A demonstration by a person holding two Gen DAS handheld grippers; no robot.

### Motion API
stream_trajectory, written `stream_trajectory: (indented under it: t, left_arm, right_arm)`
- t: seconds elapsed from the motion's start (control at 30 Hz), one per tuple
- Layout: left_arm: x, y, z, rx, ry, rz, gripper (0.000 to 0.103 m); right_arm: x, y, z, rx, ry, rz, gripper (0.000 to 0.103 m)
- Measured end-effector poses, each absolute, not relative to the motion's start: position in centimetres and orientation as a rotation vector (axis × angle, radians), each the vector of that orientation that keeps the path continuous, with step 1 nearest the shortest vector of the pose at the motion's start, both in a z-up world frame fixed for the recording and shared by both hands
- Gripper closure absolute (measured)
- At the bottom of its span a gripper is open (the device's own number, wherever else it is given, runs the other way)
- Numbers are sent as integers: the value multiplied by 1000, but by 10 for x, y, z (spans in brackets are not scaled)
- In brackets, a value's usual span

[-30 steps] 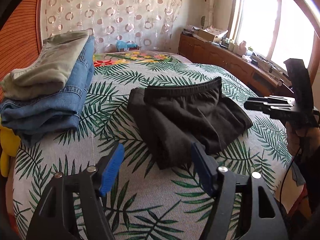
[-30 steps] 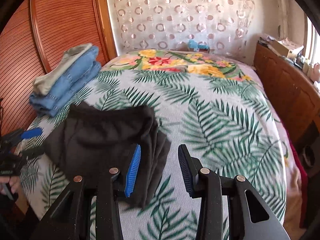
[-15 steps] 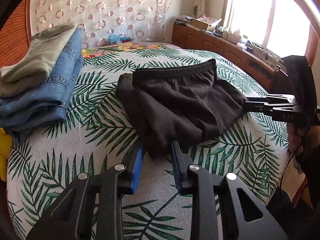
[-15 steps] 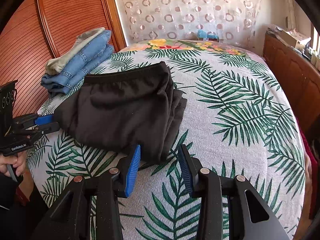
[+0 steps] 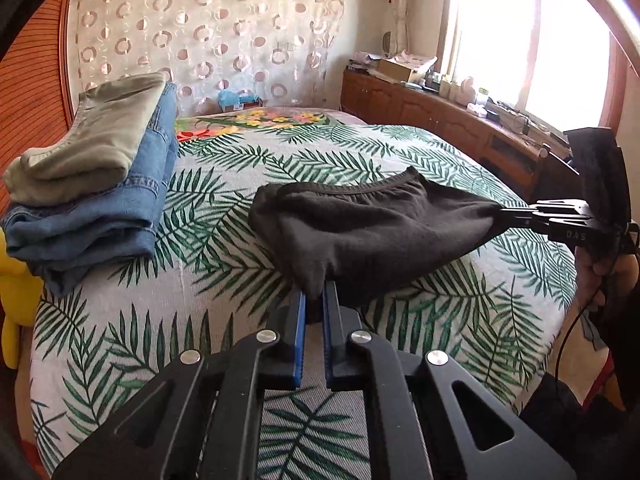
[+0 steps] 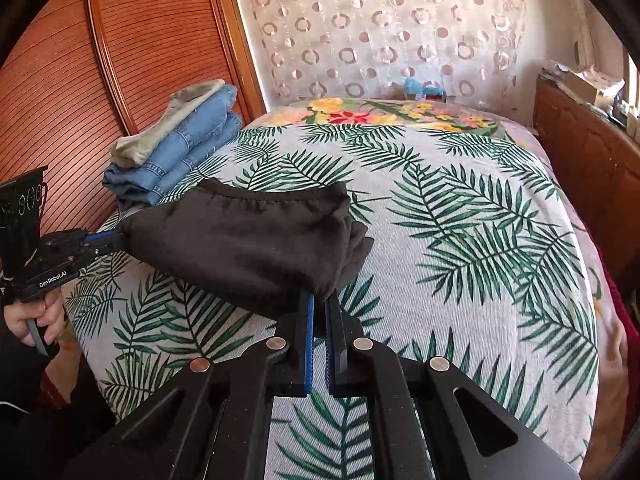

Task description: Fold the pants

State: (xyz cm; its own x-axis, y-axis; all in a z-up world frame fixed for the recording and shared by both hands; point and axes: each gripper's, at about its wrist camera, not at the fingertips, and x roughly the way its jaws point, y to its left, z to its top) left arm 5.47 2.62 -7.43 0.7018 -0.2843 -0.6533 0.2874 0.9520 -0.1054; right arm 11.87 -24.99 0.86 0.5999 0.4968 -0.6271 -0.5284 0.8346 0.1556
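Black soft folded pants (image 5: pixel 372 232) hang a little above the bed with the green leaf-print cover (image 5: pixel 224 280), held up at two near corners. The left gripper (image 5: pixel 316 300) has its blue-lined fingers (image 5: pixel 301 320) pinched tight on one corner of the pants. The right gripper (image 6: pixel 319 308) pinches the other near corner the same way, its fingers almost touching with only cloth between them. From the left camera, the right gripper (image 5: pixel 516 213) shows at the side, its tips closed on the cloth edge. From the right camera, the left gripper (image 6: pixel 106 240) shows at the far left, held in a hand (image 6: pixel 36 316), also closed on the cloth. The near edge of the pants is pulled straight between the two grippers, and the far part with the waistband sags toward the bed.

Near the brown slatted wooden wall (image 6: pixel 100 80), a pile of folded clothes sits on the bed: blue denim jeans (image 5: pixel 104 216) below and pale green-grey pants (image 5: pixel 88 144) on top. The pile lies well apart from the black pants.
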Motion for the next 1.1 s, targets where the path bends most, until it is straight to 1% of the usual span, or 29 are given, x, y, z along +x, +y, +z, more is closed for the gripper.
stream_trajectory:
  t: [0.27,0.53,0.57,0.6,0.63,0.67,0.7,0.73,0.9,0.97,1.03,1.07,1.1]
  left_arm:
    - [18,25,-68,-14,748,-357,95]
    - [-1,16,-85,14,831,-352,93]
    - [-1,16,-86,12,835,-354,91]
    - [0,17,-85,8,835,-348,85]
    - [1,17,-84,7,830,-342,77]
    - [2,19,-82,5,822,-333,71]
    - [3,21,-81,-1,813,-328,59]
    - [4,22,-79,-9,806,-327,55]
    - [17,25,-73,-19,788,-307,55]
    - [25,25,-70,-22,769,-308,55]
    - [35,24,-68,-22,763,-307,55]
    - [41,23,-67,-23,759,-311,55]
    - [46,22,-66,-23,757,-319,55]
  right_arm:
    - [85,-252,8,-52,722,621,99]
    - [47,-260,0,-77,766,629,99]
    - [45,-261,-3,-81,772,622,99]
    - [43,-261,-4,-85,775,615,99]
    - [40,-261,-6,-84,777,609,99]
    - [39,-263,-6,-78,779,605,99]
    - [37,-264,-5,-75,781,602,99]
    - [36,-264,-3,-74,778,600,99]
    - [34,-271,11,-82,751,573,99]
    - [33,-274,17,-82,737,569,95]
    - [38,-273,21,-91,720,556,93]
    - [41,-271,23,-90,713,556,88]
    - [46,-270,24,-84,709,558,87]
